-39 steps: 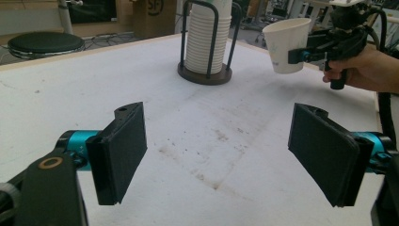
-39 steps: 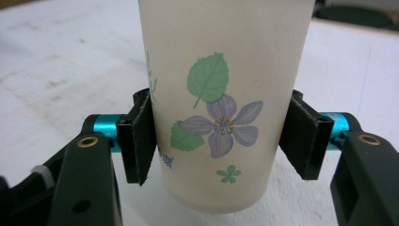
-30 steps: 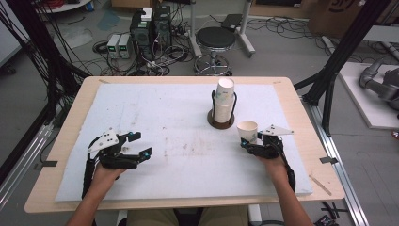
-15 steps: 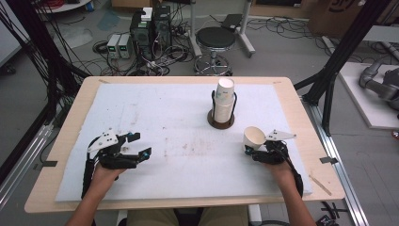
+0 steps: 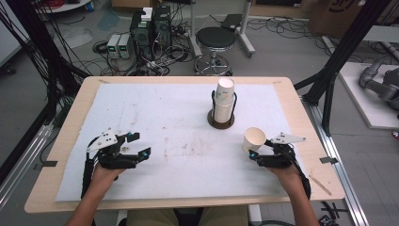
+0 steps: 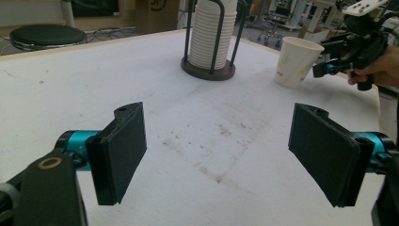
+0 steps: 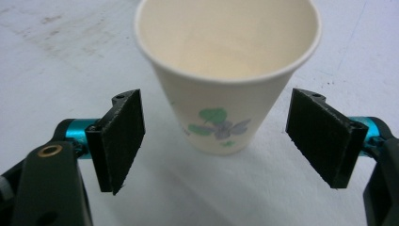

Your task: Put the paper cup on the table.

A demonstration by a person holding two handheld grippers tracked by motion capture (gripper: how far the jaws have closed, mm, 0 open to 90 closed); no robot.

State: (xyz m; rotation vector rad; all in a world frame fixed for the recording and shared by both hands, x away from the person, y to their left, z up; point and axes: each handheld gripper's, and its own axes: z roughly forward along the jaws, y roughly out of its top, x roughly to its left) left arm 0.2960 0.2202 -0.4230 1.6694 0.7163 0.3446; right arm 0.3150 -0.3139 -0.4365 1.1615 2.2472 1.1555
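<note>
A white paper cup (image 5: pixel 254 138) with a leaf print (image 7: pixel 226 75) stands upright on the white mat at the right. My right gripper (image 5: pixel 258 149) is just behind it. Its jaws have just been opening and now stand open, with the cup between and slightly beyond the pads (image 7: pixel 123 136) and not touching them. A tall stack of paper cups (image 5: pixel 225 101) sits in a dark wire holder near the mat's middle back. My left gripper (image 5: pixel 141 144) rests at the near left, open, with bare mat between its pads (image 6: pixel 123 150). The left gripper view also shows the cup (image 6: pixel 295 61) and stack (image 6: pixel 211 33).
The white mat (image 5: pixel 179 117) covers most of the wooden table (image 5: pixel 301 108) and has faint brown stains at its middle. Beyond the table's far edge are a black stool (image 5: pixel 215 37), cables and equipment boxes. Black frame posts (image 5: pixel 329 80) stand by the table's right corner.
The cup moved right and toward the near edge in my right gripper, and now stands on the mat. The right jaws have spread off it. My left gripper has stayed still.
</note>
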